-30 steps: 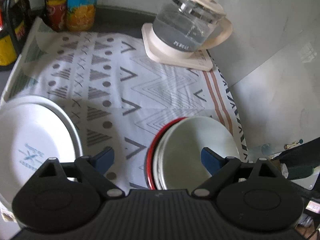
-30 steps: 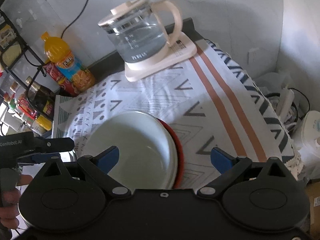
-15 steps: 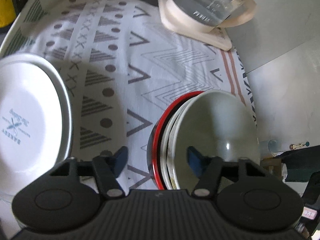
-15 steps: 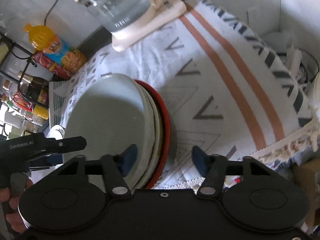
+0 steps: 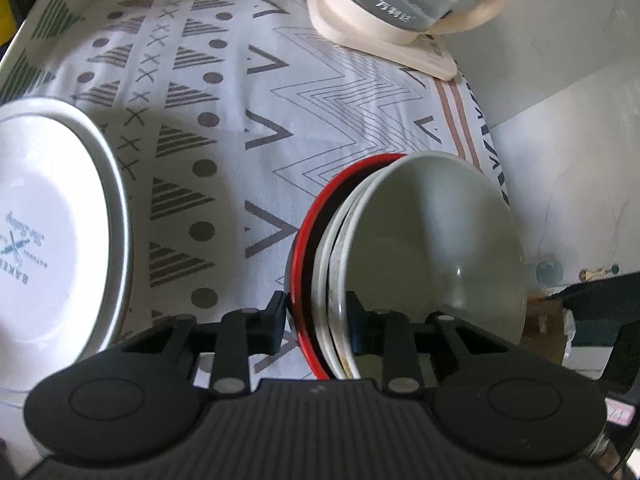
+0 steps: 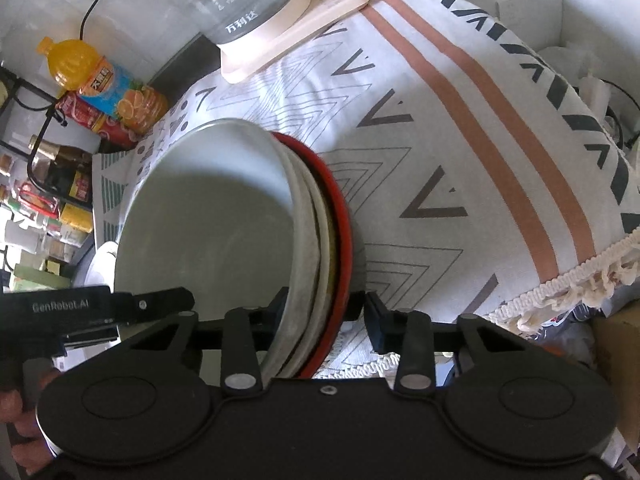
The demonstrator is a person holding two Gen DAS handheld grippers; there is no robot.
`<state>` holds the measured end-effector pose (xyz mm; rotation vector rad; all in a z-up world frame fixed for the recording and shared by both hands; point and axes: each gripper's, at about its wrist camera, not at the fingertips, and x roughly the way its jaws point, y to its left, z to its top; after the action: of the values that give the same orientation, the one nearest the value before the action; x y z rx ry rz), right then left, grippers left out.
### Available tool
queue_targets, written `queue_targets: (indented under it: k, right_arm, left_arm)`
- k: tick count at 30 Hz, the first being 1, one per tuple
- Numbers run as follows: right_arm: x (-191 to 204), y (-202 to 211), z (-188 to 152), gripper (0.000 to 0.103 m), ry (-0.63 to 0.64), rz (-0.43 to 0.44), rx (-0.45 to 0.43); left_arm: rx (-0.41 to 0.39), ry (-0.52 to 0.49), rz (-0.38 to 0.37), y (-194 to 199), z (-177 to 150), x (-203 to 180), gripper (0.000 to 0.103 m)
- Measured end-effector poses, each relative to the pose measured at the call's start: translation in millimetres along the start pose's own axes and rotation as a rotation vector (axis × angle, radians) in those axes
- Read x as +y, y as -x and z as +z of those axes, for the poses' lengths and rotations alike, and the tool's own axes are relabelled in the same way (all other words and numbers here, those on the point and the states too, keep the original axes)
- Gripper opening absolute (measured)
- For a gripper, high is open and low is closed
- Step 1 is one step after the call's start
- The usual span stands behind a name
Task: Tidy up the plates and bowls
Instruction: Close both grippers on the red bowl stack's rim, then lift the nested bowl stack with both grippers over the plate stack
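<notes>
Brightness: the left wrist view is dim and greyish; the right wrist view is brighter, with daylight on the patterned cloth [image 6: 460, 152].
Light source: cannot tell exactly; the stacked bowls [image 6: 224, 220] cast a shadow onto the cloth just right of them.
Shadows: the topmost bowl's inside is shaded grey in both views; in the left wrist view a soft dark patch lies on the cloth [image 5: 224, 128] left of the stacked bowls [image 5: 420, 248].
Glare: a small highlight low inside the bowls; the white plate [image 5: 52, 240] left of them looks washed out.
Blur: the kettle [image 5: 404, 0] beyond the bowls is slightly soft.
Distortion: strong fisheye bending, black corners.
</notes>
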<state>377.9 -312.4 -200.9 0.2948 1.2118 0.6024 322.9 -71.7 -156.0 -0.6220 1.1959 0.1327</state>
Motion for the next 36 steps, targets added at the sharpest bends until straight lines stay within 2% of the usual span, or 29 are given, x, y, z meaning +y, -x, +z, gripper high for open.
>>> queue_targets:
  k: [8, 16, 36]
  right_arm:
    - [4.1, 2.4, -1.0, 0.034, 0.024, -0.010, -0.022]
    - [11.6, 8.0, 5.3, 0.034, 0.034, 0.001, -0.047]
    - [81.9, 20.4, 26.9, 0.034, 0.145, 0.086, -0.092]
  left_arm:
    - [-0.009, -0.012, -0.021, 3.5, 3.7, 2.9, 0.028]
    - [-0.052, -0.016, -0.039, 19.2, 7.6, 3.6, 0.028]
    - [-0.222, 0.048, -0.031, 93.3, 22.8, 39.2, 0.028]
